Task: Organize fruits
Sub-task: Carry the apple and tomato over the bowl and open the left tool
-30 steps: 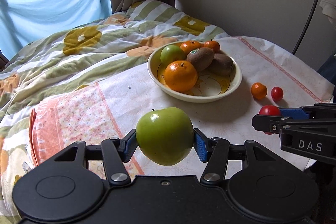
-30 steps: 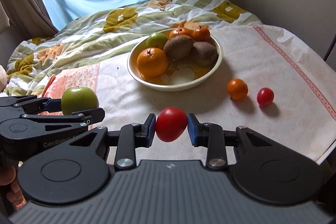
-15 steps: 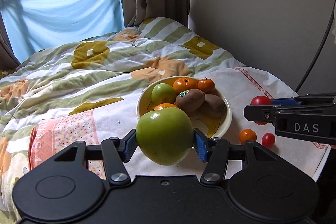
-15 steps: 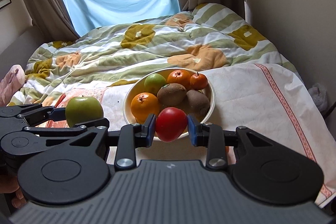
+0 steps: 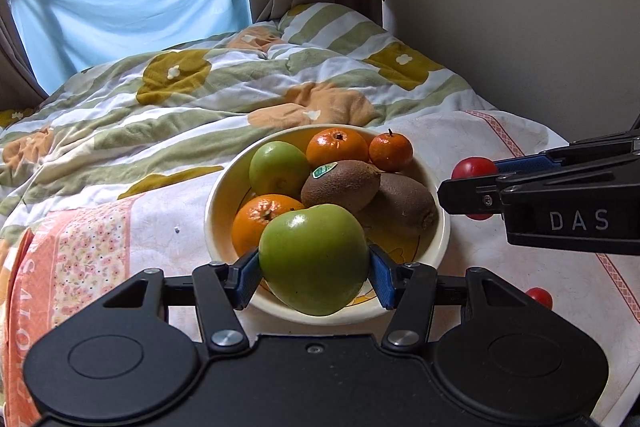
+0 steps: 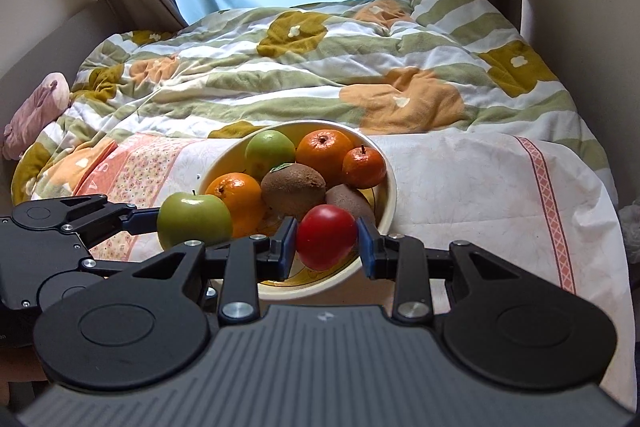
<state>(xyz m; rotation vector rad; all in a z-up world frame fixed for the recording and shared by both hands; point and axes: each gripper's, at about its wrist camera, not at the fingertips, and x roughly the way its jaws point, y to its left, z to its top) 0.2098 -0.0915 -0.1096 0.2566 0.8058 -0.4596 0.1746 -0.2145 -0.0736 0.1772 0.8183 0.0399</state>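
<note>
My left gripper (image 5: pixel 314 269) is shut on a green apple (image 5: pixel 314 259), held over the near rim of the cream bowl (image 5: pixel 442 231). My right gripper (image 6: pixel 326 241) is shut on a red tomato (image 6: pixel 326 237), held over the bowl's (image 6: pixel 390 187) near right side. The bowl holds a green apple (image 5: pixel 278 169), oranges (image 5: pixel 338 147), a small mandarin (image 5: pixel 391 151) and two kiwis (image 5: pixel 340 185). In the right wrist view the held apple (image 6: pixel 194 219) shows at left. In the left wrist view the held tomato (image 5: pixel 474 169) shows at right.
The bowl stands on a white cloth (image 6: pixel 480 179) over a table against a bed with a striped floral quilt (image 6: pixel 320 67). A small red tomato (image 5: pixel 539 297) lies on the cloth at right. The cloth's right edge (image 6: pixel 616 227) drops off. A wall stands at right.
Both grippers have risen and moved forward over the bowl with their fruit. The loose mandarin on the cloth has gone out of sight behind the grippers.
</note>
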